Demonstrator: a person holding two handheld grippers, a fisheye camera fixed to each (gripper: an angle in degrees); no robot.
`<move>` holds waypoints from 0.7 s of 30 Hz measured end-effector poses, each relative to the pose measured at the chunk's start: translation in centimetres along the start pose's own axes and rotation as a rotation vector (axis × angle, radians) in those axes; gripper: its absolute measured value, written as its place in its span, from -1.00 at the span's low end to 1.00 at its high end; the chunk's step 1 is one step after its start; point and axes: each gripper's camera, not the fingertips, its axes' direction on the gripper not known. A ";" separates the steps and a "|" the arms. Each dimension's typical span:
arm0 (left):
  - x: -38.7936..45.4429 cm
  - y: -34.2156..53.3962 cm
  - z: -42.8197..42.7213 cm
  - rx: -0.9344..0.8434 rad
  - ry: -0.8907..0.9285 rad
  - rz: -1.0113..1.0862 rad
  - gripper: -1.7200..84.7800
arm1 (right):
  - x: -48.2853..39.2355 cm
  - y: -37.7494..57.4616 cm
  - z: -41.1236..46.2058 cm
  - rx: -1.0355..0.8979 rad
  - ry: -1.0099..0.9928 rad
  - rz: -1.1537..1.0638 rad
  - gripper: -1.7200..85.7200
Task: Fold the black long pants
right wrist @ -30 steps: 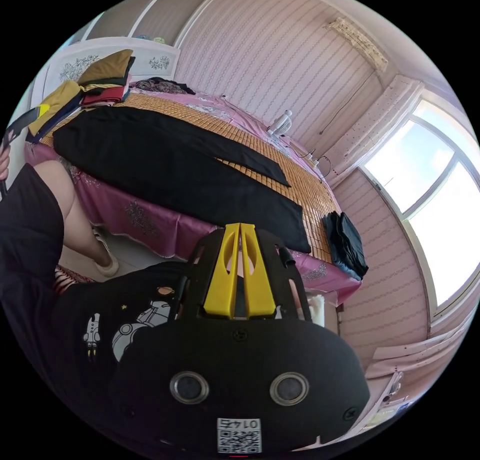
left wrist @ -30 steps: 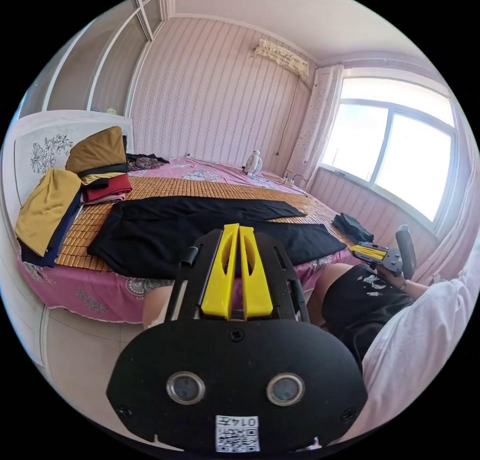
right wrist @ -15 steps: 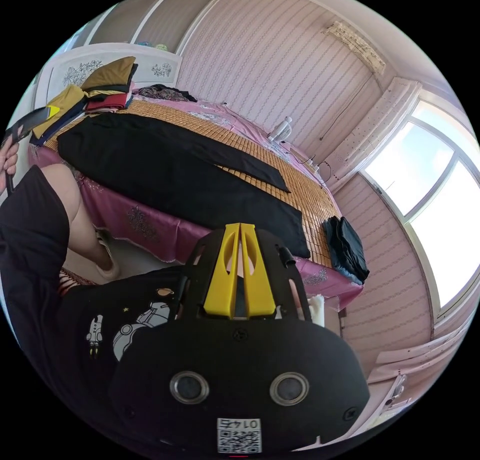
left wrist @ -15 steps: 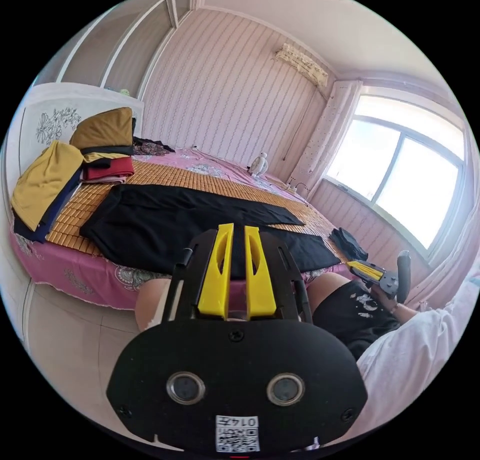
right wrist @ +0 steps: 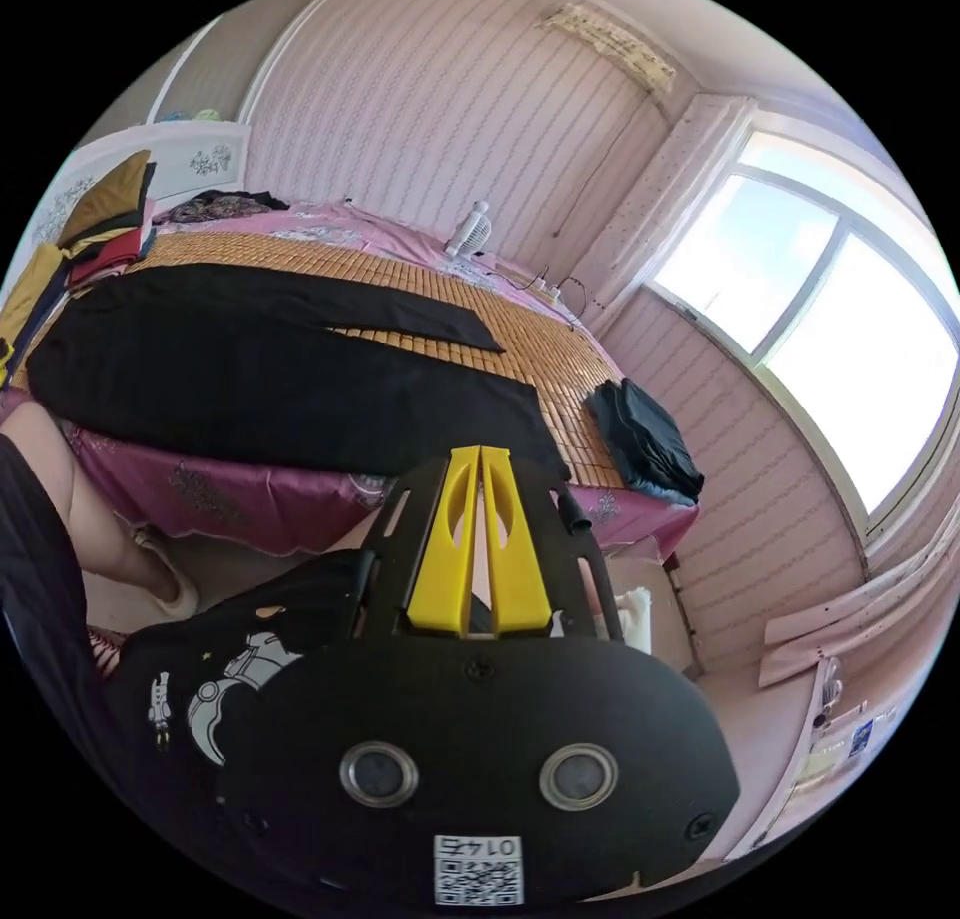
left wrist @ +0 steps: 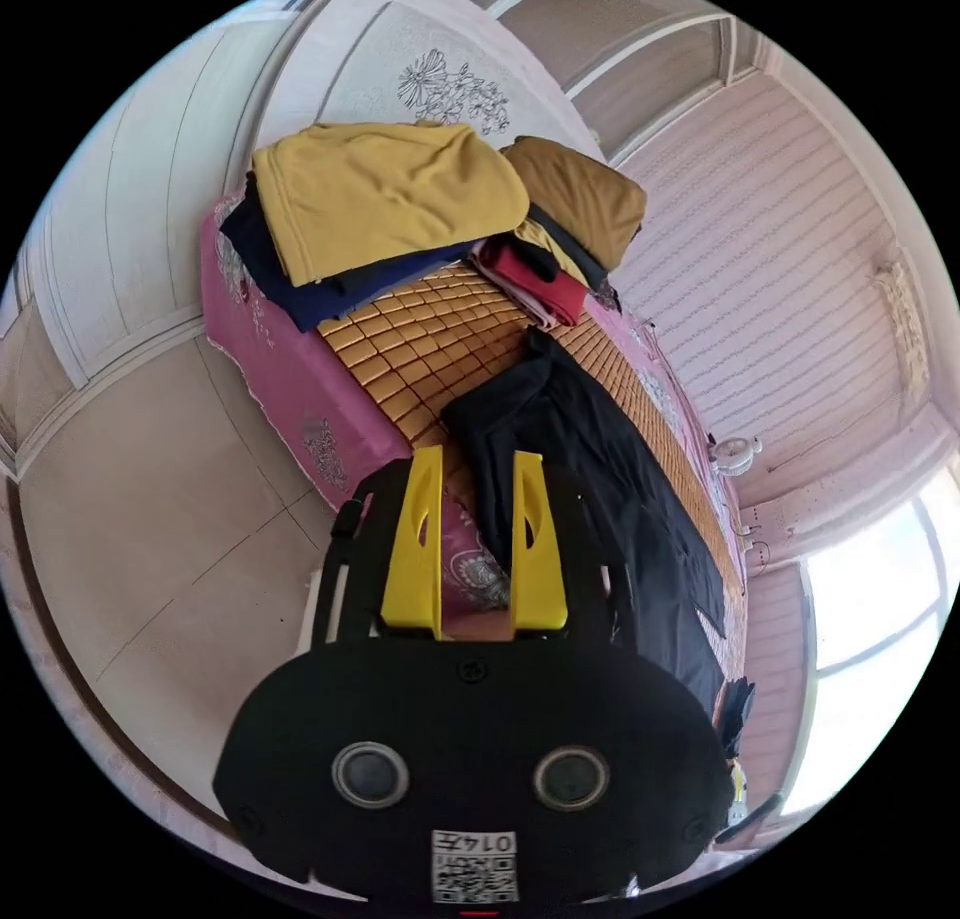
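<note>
The black pants (right wrist: 270, 379) are lying spread flat along a bamboo mat (right wrist: 540, 339) on a bed with a pink sheet (right wrist: 240, 509). The two legs are stretching apart toward the window end, with a strip of mat showing between them, and the near leg is reaching the mat's edge.

In the left gripper view, the left gripper (left wrist: 476, 544) is hanging in the air over the bed's edge near the waist end of the pants (left wrist: 590, 479), its yellow jaws standing apart with nothing between them. Beyond the waist, a stack of folded clothes (left wrist: 400, 209) in yellow, navy, red and brown is sitting against the white headboard (left wrist: 400, 69).

In the right gripper view, the right gripper (right wrist: 479, 539) is hovering off the bed's side near the leg ends, its jaws pressed together and holding nothing. A dark folded garment (right wrist: 645, 439) is lying on the mat's far corner, well apart from the pants. A small white fan (right wrist: 470, 229) is standing at the far side of the bed. A person's bare leg (right wrist: 60, 499) and black printed shorts (right wrist: 210, 689) are showing beside the bed.
</note>
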 end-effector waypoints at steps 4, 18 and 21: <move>-1.8 -3.2 3.9 -0.038 -0.001 -0.070 -0.71 | 2.5 -1.0 1.2 -0.034 0.005 0.050 -0.98; -2.9 -11.2 8.5 -0.166 -0.065 0.092 -0.93 | 22.0 -2.9 12.0 -0.135 -0.197 0.496 -0.75; -3.0 -11.8 9.2 -0.171 -0.073 0.092 -0.93 | 24.3 -2.5 15.1 -0.226 -0.234 0.532 -0.67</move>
